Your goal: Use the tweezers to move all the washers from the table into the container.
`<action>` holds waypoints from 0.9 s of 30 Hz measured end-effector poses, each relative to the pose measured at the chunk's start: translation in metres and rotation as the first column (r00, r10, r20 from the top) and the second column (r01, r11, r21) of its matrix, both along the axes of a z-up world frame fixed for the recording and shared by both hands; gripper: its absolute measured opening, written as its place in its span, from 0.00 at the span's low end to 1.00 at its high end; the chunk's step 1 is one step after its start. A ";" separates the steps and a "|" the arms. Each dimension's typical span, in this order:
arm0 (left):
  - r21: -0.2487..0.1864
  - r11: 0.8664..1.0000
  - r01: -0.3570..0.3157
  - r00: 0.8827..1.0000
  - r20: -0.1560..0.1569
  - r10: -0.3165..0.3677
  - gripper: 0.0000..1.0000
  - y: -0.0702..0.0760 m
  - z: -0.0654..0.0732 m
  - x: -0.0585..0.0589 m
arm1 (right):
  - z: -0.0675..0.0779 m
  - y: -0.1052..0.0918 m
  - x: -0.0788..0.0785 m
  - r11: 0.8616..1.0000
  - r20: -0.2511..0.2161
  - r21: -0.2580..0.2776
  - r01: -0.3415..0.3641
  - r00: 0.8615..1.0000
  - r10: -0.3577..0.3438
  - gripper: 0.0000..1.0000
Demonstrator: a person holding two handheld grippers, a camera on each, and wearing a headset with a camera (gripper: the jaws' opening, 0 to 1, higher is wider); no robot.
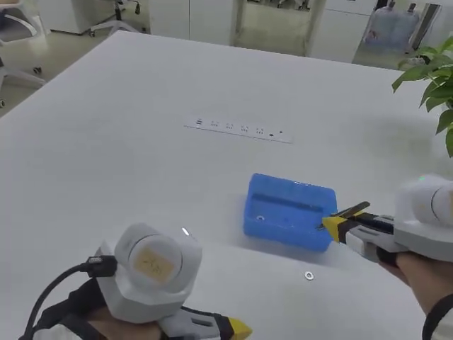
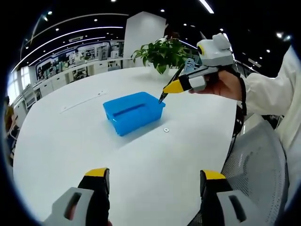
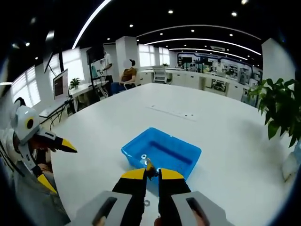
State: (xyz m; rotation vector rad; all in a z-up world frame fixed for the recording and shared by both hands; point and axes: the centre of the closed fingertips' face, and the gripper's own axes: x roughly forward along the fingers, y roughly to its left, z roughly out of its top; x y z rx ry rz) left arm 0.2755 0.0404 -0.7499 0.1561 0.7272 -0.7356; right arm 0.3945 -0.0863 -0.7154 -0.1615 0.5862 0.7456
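Observation:
A blue container (image 1: 290, 212) (image 2: 134, 112) (image 3: 162, 151) sits on the white table (image 1: 141, 142). One washer (image 1: 260, 218) (image 3: 144, 157) lies inside it. Another washer (image 1: 309, 275) (image 2: 166, 130) (image 3: 147, 203) lies on the table just in front of it. My right gripper (image 1: 333, 225) (image 2: 181, 86) (image 3: 150, 174) is shut on the tweezers (image 1: 354, 210) (image 2: 164, 93) (image 3: 149, 165), whose tips hang over the container's near right rim. I cannot tell whether the tips hold anything. My left gripper (image 1: 239, 327) (image 2: 155, 176) (image 3: 56, 141) is open and holds nothing, low at the table's near edge.
A row of flush sockets (image 1: 237, 129) is set in the table beyond the container. A potted plant (image 1: 432, 78) (image 2: 162, 54) stands at the right edge. Office chairs (image 1: 18, 32) stand off the far left side.

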 end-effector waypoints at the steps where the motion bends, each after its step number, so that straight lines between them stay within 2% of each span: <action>1: 0.002 1.000 0.001 1.000 -0.001 -0.001 0.80 0.000 -0.001 0.000 | -0.002 -0.001 -0.002 1.000 -0.002 -0.007 -0.004 1.000 0.004 0.06; 15: 0.006 1.000 0.001 1.000 -0.002 -0.001 0.80 0.000 0.000 -0.002 | -0.050 -0.006 -0.020 0.997 -0.106 -0.067 -0.028 0.994 0.021 0.06; 27: 0.012 1.000 0.000 1.000 -0.007 0.000 0.80 0.000 -0.001 -0.002 | -0.070 -0.006 -0.022 0.994 -0.148 -0.100 -0.045 0.989 0.030 0.06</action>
